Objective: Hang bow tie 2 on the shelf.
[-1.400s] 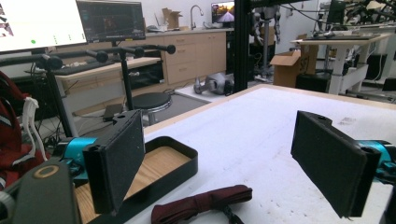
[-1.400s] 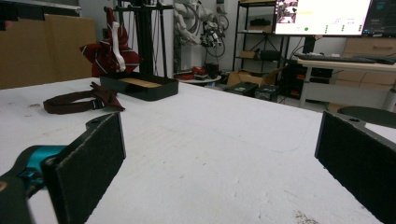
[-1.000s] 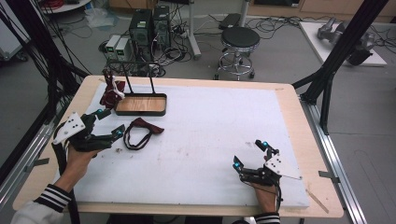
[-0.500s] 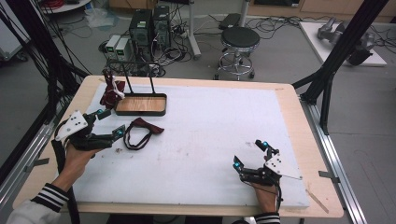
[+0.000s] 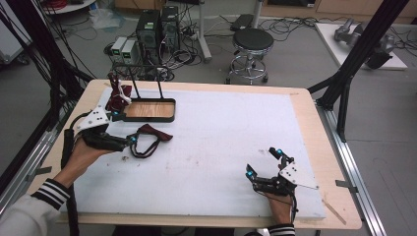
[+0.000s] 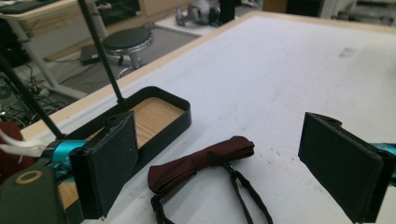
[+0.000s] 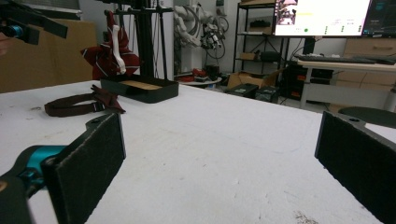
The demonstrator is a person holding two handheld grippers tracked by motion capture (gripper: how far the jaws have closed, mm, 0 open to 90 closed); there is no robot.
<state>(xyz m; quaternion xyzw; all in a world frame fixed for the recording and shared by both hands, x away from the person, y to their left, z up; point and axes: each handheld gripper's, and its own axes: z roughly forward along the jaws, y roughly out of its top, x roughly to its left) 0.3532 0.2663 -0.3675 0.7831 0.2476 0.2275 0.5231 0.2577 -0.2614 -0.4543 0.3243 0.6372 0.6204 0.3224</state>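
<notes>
A dark red bow tie [image 5: 150, 133] with a black strap lies flat on the white mat, just in front of a black stand with a wooden base [image 5: 150, 109]. My left gripper [image 5: 124, 129] hovers open right beside the tie's left end. In the left gripper view the bow tie [image 6: 201, 161] lies low between the spread jaws of the left gripper [image 6: 223, 122], which holds nothing. Near the front edge my right gripper [image 5: 262, 162] rests open and empty. In the right gripper view the right gripper [image 7: 224, 149] looks across the mat at the distant bow tie [image 7: 81, 106].
A second dark red tie [image 5: 118, 93] with a white clip hangs from the stand's black rail at the far left. The same tie [image 7: 109, 56] and stand base [image 7: 140, 88] appear in the right gripper view. A stool [image 5: 252, 42], computers and cables sit beyond the table.
My left gripper has moved a little right and away from the person, closer to the bow tie and the stand. The right gripper has stayed nearly still.
</notes>
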